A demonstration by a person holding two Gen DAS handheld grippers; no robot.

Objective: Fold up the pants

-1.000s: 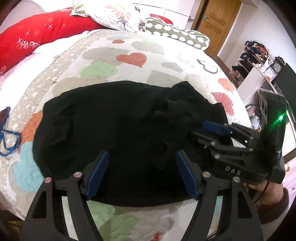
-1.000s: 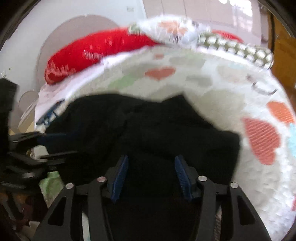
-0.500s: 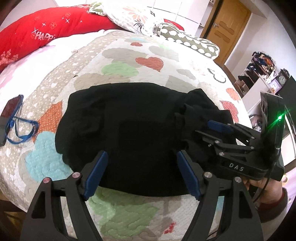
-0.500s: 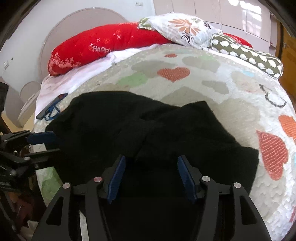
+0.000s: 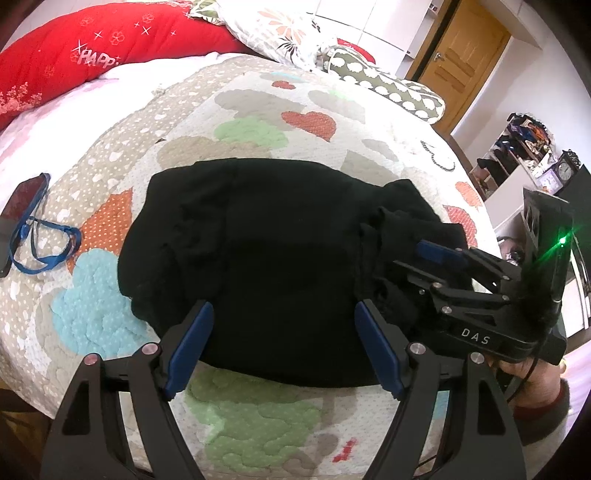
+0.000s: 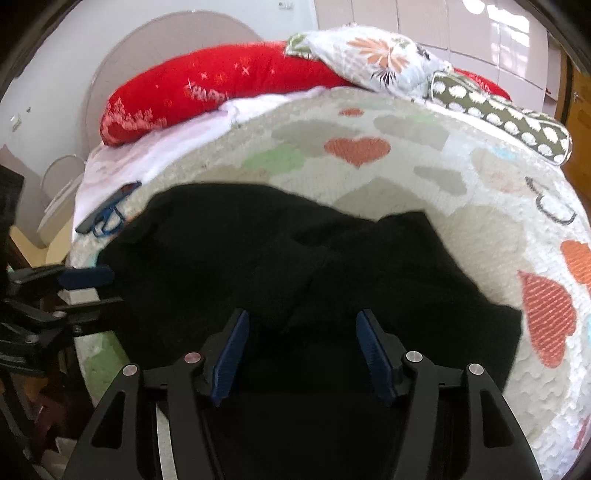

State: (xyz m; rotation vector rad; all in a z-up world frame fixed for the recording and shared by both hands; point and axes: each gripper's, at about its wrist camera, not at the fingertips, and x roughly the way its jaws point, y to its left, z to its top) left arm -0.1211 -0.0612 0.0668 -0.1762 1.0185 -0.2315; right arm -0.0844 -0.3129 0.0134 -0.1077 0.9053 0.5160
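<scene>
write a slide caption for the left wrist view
Open left gripper over folded black pants on a heart-print quilt.

The pants' (image 6: pixel 295 266) near edge hides behind the right gripper (image 6: pixel 301 347). The phone (image 5: pixel 18 218) is cut by the frame edge.

Location: a bedroom in a home. Identifying features are a bed covered by a heart-patterned quilt (image 5: pixel 258 122), a long red bolster (image 5: pixel 110 48) and patterned pillows (image 5: pixel 280 29) at its head (against a rounded headboard (image 6: pixel 166 55)), a wooden door (image 5: pixel 461 62) and a cluttered shelf (image 5: pixel 524 147).
</scene>
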